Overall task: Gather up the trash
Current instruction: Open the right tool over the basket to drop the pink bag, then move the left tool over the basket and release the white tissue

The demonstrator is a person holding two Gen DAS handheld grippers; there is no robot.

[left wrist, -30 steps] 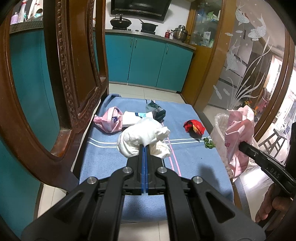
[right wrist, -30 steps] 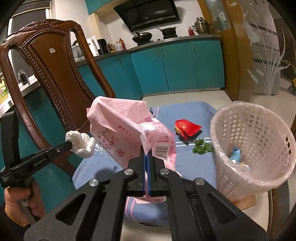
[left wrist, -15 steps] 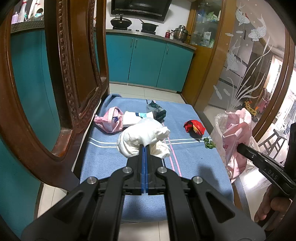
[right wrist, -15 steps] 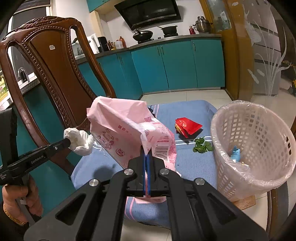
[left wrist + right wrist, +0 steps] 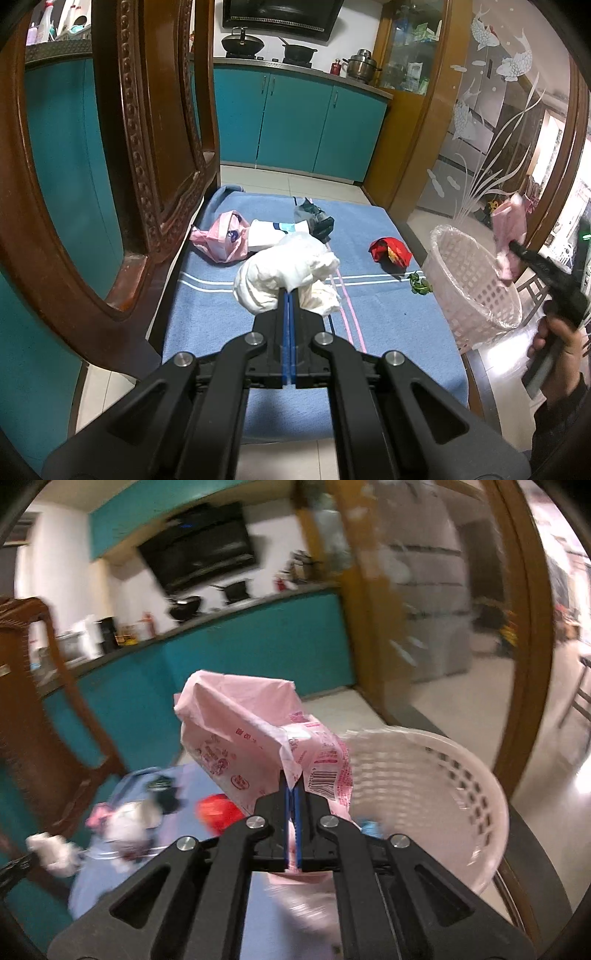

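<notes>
My left gripper (image 5: 289, 293) is shut on a crumpled white wad (image 5: 284, 269) and holds it above the blue cloth (image 5: 369, 317). The wad (image 5: 51, 851) also shows at the lower left of the blurred right wrist view. My right gripper (image 5: 294, 788) hangs over the near rim of the white lattice basket (image 5: 443, 775). Its jaws are opening. A thin gap shows between the pads, and the pink printed plastic bag (image 5: 251, 731) still stands between them. The left wrist view shows that bag (image 5: 511, 229) above the basket (image 5: 465, 273).
On the cloth lie a red wrapper (image 5: 389, 251), green leaves (image 5: 419, 284), a small pink bag (image 5: 221, 238), a white packet (image 5: 273, 232) and a dark wrapper (image 5: 317, 221). A carved wooden chair back (image 5: 147, 147) stands close on the left. Teal cabinets line the back.
The right gripper has swung to the right with the pink bag, from over the cloth to over the basket, and its pads have parted slightly. The left gripper has stayed still.
</notes>
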